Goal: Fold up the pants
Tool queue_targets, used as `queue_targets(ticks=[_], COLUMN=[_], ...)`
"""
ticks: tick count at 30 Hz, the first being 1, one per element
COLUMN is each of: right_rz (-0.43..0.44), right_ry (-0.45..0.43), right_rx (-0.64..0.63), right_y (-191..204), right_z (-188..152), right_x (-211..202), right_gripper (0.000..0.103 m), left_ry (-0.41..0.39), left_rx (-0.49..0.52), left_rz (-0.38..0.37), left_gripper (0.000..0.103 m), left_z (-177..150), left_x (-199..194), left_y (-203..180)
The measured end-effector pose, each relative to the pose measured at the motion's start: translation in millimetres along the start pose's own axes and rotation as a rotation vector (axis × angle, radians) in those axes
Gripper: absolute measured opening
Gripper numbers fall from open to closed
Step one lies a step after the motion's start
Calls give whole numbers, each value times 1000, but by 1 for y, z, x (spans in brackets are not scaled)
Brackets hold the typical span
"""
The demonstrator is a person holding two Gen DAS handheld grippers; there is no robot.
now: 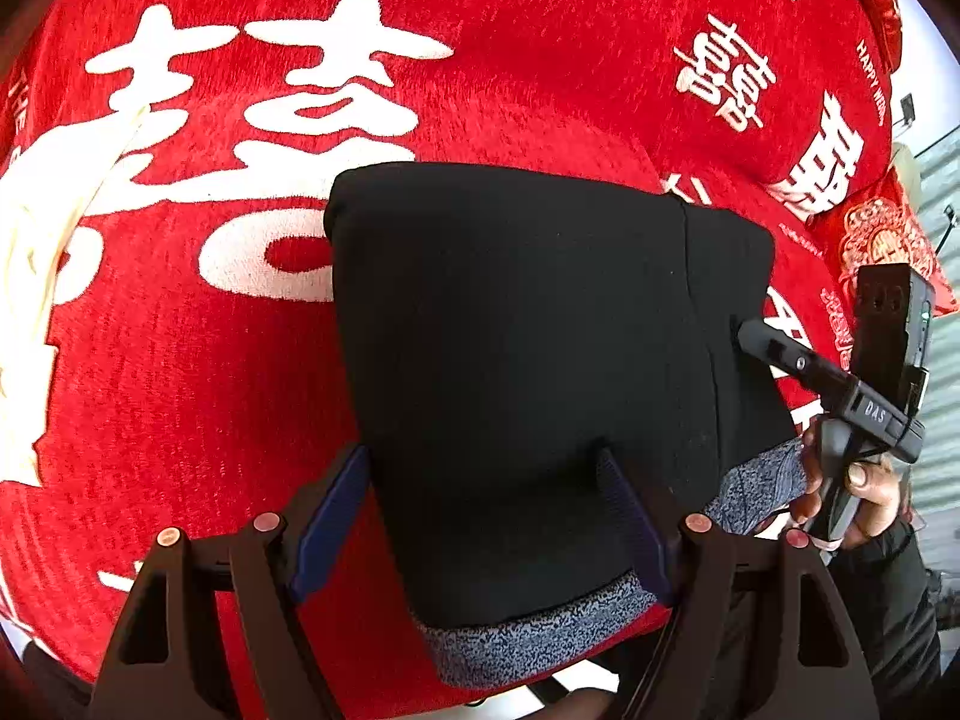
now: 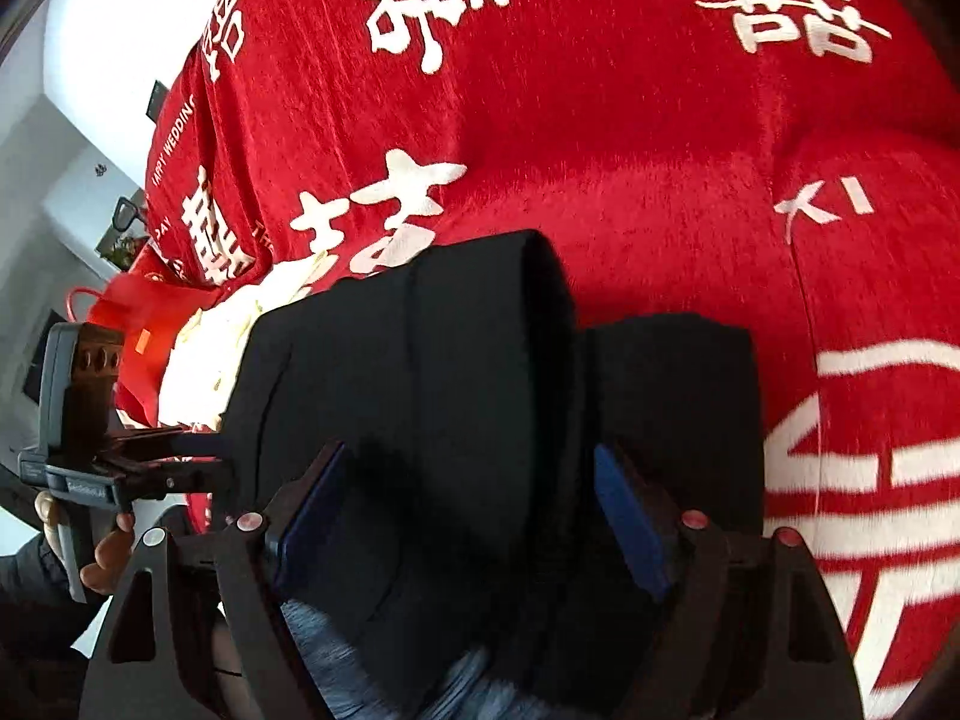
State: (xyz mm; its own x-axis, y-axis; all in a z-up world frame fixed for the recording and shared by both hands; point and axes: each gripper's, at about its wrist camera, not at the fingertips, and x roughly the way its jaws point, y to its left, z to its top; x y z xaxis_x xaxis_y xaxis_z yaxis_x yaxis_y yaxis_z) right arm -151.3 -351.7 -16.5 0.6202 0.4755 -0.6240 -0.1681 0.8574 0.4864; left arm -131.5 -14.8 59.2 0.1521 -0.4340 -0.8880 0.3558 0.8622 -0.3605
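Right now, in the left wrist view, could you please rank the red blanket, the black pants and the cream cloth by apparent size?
1. red blanket, fills most of the view.
2. black pants, though nearness to the camera enlarges them.
3. cream cloth, partly cut off at the edge.

Black pants [image 1: 528, 360], folded into a compact rectangular bundle, lying flat on a red bedspread [image 1: 210, 390] with white characters; speckled blue-grey lining showing along the near edge; layered folds stacking visibly from the right wrist view.

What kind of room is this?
Probably a bedroom in a home: the black pants lie on a bed under a red blanket, with a red cushion at its edge.
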Motion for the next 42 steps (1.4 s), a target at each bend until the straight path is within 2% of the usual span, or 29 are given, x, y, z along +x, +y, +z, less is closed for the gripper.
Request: queue_targets(ticks=[1, 2, 3, 4, 5, 7, 12, 14, 17, 18, 19, 20, 21, 23, 26, 28, 30, 32, 34, 36, 38, 39, 40, 42], right_rz=[20, 37, 64, 56, 71, 160, 60, 20, -142, -171, -191, -201, -197, -215, -347, -318, -274, -296, -401, -378, -314, -267, -259, -278], right_ry=[-14, -13, 11, 17, 5, -57, -131, -146, -40, 10, 23, -4, -18, -42, -122, -154, -128, -48, 112, 77, 74, 6, -42, -97], right_rx=[26, 30, 12, 3, 4, -21, -142, -114, -29, -5, -2, -10, -5, 21, -77, -223, -321, -422, -475, -484, -407, -389, -393, -401], right_y=[-3, -3, 1, 4, 7, 21, 60, 50, 5, -8, -15, -16, -16, -13, 10, 43, 67, 79, 65, 64, 63, 65, 68, 70], right_z=[0, 1, 1, 2, 4, 6, 6, 9, 9, 6, 2, -1, -1, 0, -5, -24, -38, -60, -81, -82, -69, -57, -48, -26], right_x=[0, 0, 2, 0, -5, -33, -87, -94, -60, -42, -28, -22, -21, -30, -57, -79, -80, -65, -34, -41, -55, -70, -76, -79], right_gripper=[84, 79, 64, 26, 17, 13, 12, 11, 13, 15, 21, 25, 27, 37, 40, 40, 40, 42, 43, 43, 43, 44, 46, 62], left_ry=[2, 6, 3, -3, -10, -28, -116, -94, -55, -51, -47, -48, -55, -60, -48, -52, -61, -63, -60, -69, -74, -82, -86, -84], left_rx=[-2, -3, -2, 3, 11, 35, 173, 190, 218, 234, 258, 273, 288, 298, 281, 256, 259, 279, 293, 297, 272, 268, 269, 278], left_rz=[0, -1, 2, 17, 20, 22, 8, 24, 87, 139, 202, 231, 244, 244, 243, 219, 211, 232, 233, 251, 209, 173, 152, 167], left_gripper=[85, 85, 85, 85, 85, 85, 85, 85, 85, 85, 85, 87, 91, 92, 98, 98, 98, 98, 98, 98, 98, 98, 98, 98], left_z=[0, 1, 2, 2, 5, 6, 6, 9, 16, 18, 19, 19, 18, 14, 17, 17, 16, 11, 9, 7, 2, -1, -4, -16], left_x=[1, 3, 1, -2, -6, -17, -45, -33, 1, 13, 25, 29, 31, 29, 30, 25, 24, 26, 29, 23, 9, 3, 0, 3], left_y=[1, 1, 0, -3, -5, -16, -69, -82, -89, -90, -91, -93, -93, -91, -85, -82, -82, -83, -83, -84, -83, -83, -82, -79])
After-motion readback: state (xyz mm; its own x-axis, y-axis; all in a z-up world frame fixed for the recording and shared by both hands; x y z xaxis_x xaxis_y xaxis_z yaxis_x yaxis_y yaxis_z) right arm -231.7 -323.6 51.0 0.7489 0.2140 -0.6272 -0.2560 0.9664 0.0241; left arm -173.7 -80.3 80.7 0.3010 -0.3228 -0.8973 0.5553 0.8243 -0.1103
